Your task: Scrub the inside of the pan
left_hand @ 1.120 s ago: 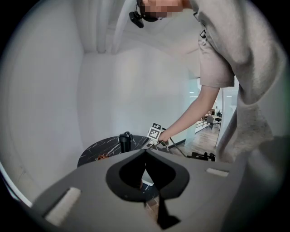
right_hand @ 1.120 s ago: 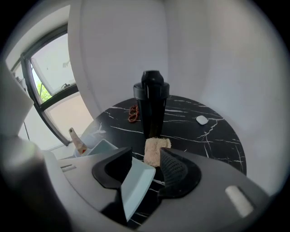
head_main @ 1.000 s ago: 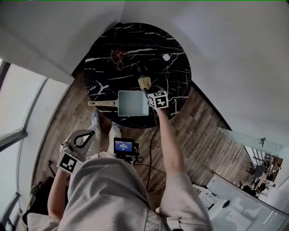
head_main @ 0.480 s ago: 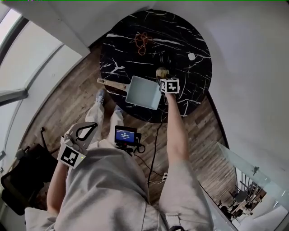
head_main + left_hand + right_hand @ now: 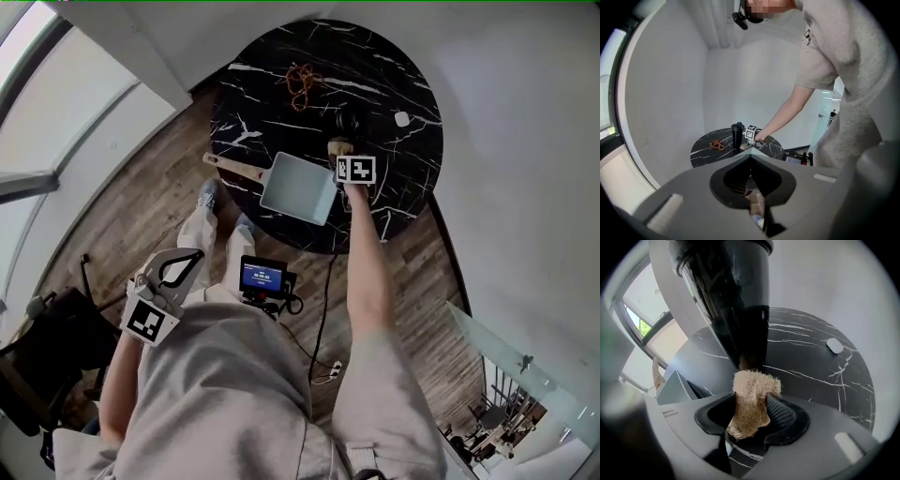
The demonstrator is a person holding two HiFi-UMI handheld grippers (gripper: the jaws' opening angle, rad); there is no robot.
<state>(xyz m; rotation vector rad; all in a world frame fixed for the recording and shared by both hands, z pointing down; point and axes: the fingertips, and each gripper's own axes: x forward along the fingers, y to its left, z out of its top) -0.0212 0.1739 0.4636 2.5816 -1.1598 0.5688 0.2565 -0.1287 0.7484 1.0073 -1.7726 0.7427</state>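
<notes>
R gripper (image 5: 753, 405) jaws are just closing, pinching the loofah scrubber (image 5: 754, 383); pan (image 5: 298, 187) is sitting just left, scrubbing prob. coming next. L gripper (image 5: 750, 158) is hanging pressed together, empty.

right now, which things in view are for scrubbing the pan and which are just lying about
For the job: pan, loofah scrubber.
Lying about: black bottle, brown tangle, small white object.

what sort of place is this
Likely a bare office or studio room, not a kitchen: a round black marble-look table, wood plank floor, plain white walls and a big window. No sink or stove shows.
</notes>
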